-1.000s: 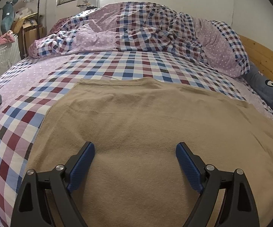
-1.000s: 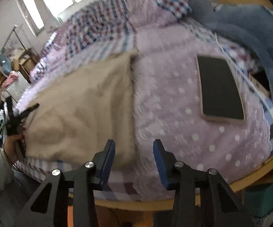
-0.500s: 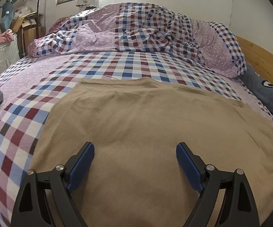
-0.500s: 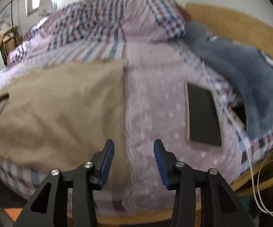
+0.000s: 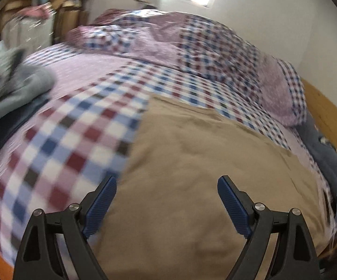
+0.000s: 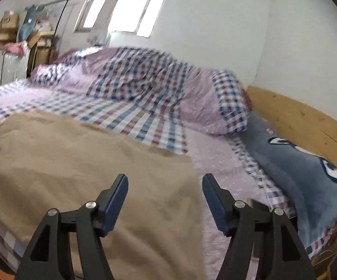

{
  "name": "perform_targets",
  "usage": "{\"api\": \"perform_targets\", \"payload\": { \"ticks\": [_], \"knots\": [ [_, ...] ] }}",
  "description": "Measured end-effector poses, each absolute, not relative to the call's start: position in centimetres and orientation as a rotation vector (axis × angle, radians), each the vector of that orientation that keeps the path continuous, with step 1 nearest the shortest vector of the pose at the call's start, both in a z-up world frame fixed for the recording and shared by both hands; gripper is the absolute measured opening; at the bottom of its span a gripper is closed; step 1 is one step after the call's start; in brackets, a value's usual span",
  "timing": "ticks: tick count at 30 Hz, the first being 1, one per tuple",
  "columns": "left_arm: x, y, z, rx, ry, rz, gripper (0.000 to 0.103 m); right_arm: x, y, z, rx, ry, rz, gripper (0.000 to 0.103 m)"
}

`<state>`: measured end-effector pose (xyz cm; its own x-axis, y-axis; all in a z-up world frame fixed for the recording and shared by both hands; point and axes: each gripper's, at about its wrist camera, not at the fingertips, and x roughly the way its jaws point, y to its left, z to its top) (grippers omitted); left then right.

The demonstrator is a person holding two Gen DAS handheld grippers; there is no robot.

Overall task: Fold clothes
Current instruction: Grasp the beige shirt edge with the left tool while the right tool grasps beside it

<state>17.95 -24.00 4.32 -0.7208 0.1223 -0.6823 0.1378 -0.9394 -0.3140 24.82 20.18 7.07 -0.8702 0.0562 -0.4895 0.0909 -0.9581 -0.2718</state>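
Note:
A tan garment (image 5: pixel 203 175) lies spread flat on the checked bed sheet (image 5: pixel 70 137). My left gripper (image 5: pixel 166 194) hovers open over the garment's near left part, close to its left edge, with nothing between its blue fingers. In the right wrist view the same tan garment (image 6: pixel 63 163) fills the lower left. My right gripper (image 6: pixel 165 192) stands open above the garment's right edge, one finger over the cloth and the other over the lilac sheet (image 6: pixel 217 163). Neither gripper holds anything.
A crumpled checked duvet (image 5: pixel 191 46) is heaped at the far side of the bed. Grey clothes (image 5: pixel 12 86) lie at the left. A blue-grey plush cushion (image 6: pixel 303 170) rests along the wooden bed frame (image 6: pixel 308 121) on the right. Boxes and a clothes rack (image 6: pixel 28 35) stand by the window.
Both views have swung. The left gripper moved left toward the garment's left edge. The right gripper tilted up and opened wider; the phone it saw earlier has left its view.

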Motion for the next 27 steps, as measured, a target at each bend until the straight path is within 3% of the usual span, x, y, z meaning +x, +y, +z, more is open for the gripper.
{"api": "perform_targets", "payload": {
  "ticks": [8, 18, 27],
  "knots": [
    [22.8, -30.6, 1.5, 1.205, 1.011, -2.683, 0.091, 23.2, 16.1, 7.3, 0.803, 0.397, -2.844, 0.070],
    [25.2, -30.1, -1.3, 1.324, 1.437, -2.632, 0.091, 22.7, 11.6, 6.7, 0.777, 0.452, -2.782, 0.070],
    [25.3, -30.8, -2.8, 1.364, 1.790, -2.572, 0.091, 26.6, 3.0, 5.8, 0.541, 0.677, -2.576, 0.070]
  ]
}}
